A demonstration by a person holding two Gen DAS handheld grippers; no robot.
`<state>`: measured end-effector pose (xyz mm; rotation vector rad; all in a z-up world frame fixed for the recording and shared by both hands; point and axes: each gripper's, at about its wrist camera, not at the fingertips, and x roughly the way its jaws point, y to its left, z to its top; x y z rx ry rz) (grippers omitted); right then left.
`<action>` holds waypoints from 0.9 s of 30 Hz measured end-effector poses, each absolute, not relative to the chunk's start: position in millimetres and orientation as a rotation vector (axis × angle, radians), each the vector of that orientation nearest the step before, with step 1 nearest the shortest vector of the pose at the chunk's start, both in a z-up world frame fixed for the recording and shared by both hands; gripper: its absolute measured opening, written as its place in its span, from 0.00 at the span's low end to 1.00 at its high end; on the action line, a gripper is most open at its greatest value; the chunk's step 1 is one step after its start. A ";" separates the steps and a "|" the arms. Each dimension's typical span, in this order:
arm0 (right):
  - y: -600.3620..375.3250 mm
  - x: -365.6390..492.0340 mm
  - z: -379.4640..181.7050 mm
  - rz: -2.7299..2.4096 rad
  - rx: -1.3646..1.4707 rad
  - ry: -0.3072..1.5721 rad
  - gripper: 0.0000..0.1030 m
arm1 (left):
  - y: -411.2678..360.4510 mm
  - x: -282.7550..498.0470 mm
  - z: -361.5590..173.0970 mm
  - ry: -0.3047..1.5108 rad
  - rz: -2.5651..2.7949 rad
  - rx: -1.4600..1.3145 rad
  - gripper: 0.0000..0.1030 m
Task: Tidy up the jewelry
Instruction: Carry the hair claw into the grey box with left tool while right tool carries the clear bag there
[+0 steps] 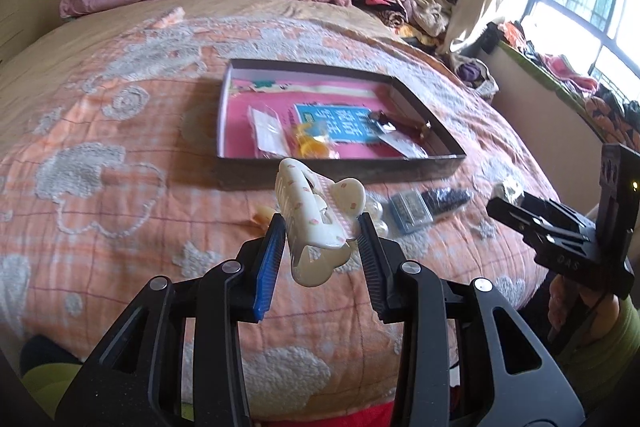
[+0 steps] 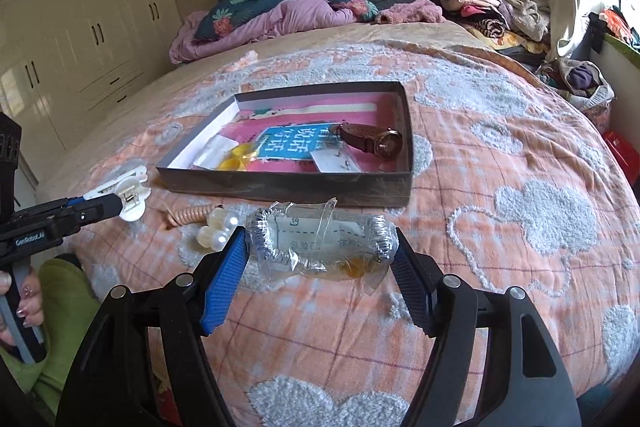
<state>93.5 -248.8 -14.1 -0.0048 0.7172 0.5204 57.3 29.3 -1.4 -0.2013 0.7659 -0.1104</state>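
My left gripper is shut on a cream hair claw clip and holds it above the bed, just in front of the shallow dark box. The clip also shows in the right wrist view. My right gripper is shut on a clear plastic packet with silver jewelry, held in front of the box. The box holds a brown-strap watch, yellow pieces and small packets.
On the orange quilt in front of the box lie a pearl clip, a peach coil hair tie and clear packets with dark items. Pillows, a purple blanket and piled clothes lie at the head of the bed.
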 end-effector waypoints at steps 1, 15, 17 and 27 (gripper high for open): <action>-246.5 92.5 -12.9 0.526 -0.007 0.714 0.67 | 31.5 57.6 -0.1 0.762 -0.105 -0.206 0.28; -222.2 93.2 7.6 0.600 -0.020 0.660 0.67 | 46.2 74.2 17.2 0.712 -0.073 -0.230 0.28; -221.9 94.9 11.4 0.601 -0.017 0.652 0.67 | 46.8 76.2 20.4 0.703 -0.074 -0.230 0.28; -223.2 112.3 37.6 0.592 -0.005 0.593 0.67 | 40.4 98.5 34.2 0.678 -0.087 -0.206 0.27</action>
